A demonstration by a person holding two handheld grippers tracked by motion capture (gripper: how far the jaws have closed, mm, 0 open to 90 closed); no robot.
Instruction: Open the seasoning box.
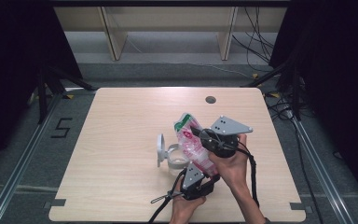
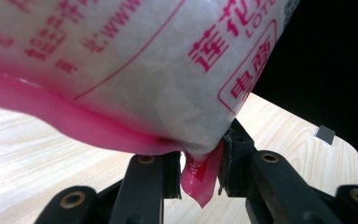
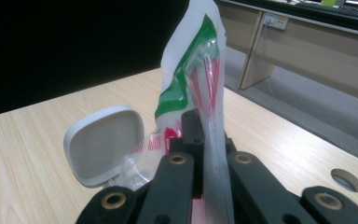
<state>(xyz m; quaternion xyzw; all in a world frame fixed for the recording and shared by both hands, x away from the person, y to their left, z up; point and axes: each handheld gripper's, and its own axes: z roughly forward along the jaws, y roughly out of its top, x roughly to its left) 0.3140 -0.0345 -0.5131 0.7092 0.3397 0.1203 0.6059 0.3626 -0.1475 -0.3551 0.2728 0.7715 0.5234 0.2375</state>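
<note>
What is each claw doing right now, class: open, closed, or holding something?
Left claw: closed on the bottom corner of the plastic bag.
Right claw: closed on the bag's upper part.

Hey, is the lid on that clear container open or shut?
Open. The white lid stands up on edge at the left of the clear container, and in the right gripper view its inner face is showing.
</note>
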